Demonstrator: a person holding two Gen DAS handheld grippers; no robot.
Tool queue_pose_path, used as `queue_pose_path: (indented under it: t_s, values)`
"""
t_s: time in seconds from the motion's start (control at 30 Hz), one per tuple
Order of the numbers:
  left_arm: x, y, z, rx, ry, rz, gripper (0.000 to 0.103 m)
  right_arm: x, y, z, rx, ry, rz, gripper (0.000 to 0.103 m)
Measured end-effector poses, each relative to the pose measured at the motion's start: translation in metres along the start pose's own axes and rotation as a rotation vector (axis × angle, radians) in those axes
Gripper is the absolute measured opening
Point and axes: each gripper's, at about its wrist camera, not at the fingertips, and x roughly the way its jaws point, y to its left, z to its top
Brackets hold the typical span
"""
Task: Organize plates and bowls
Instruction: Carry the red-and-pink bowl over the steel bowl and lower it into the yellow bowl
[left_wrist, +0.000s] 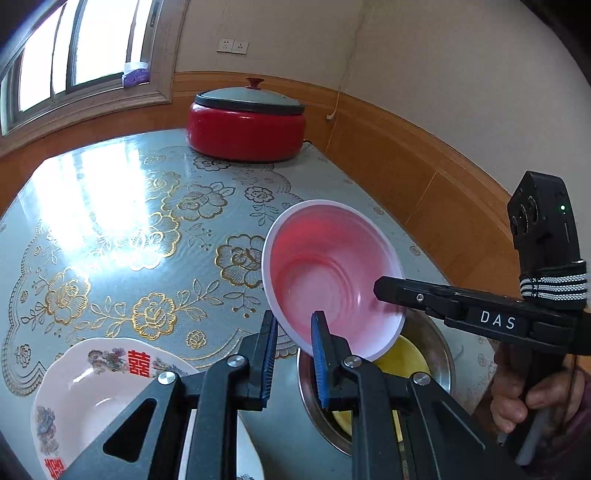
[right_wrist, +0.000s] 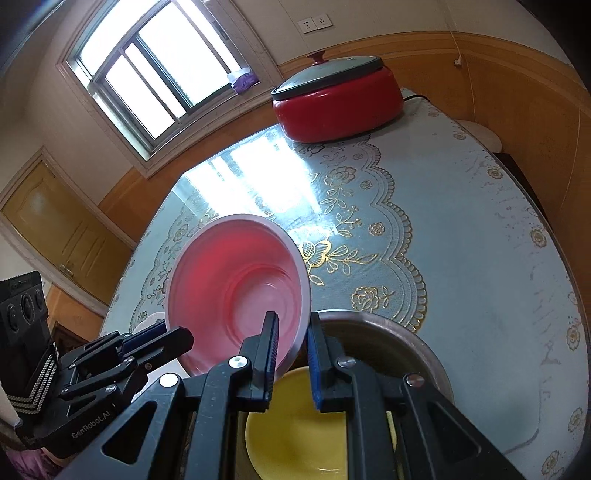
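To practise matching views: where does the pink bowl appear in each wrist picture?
Left wrist: pink bowl right of centre, above the gripper's fingers.
Right wrist: pink bowl left of centre, over the yellow dish.
Shared landmark: red pot at the table's far edge.

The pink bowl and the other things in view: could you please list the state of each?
pink bowl: tilted, lifted, rim gripped on two sides
left hand-held gripper: shut on rim
right hand-held gripper: shut on rim
yellow bowl: inside steel basin
red pot: lidded
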Motion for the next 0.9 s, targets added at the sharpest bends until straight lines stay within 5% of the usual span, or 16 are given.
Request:
queue_pose_path:
  t_s: [0.4,0.9]
  values:
    - [-0.009,-0.021,-0.013,0.051,0.022,-0.126,0.018,-0.034,-0.008,-0.026,0.018,-0.021,-0.030,0.015]
    - [0.004,-0.025,-0.046,0.057,0.168,-0.217,0.018,-0.040,-0.018,-0.071,0.038,0.106,-0.026,0.016]
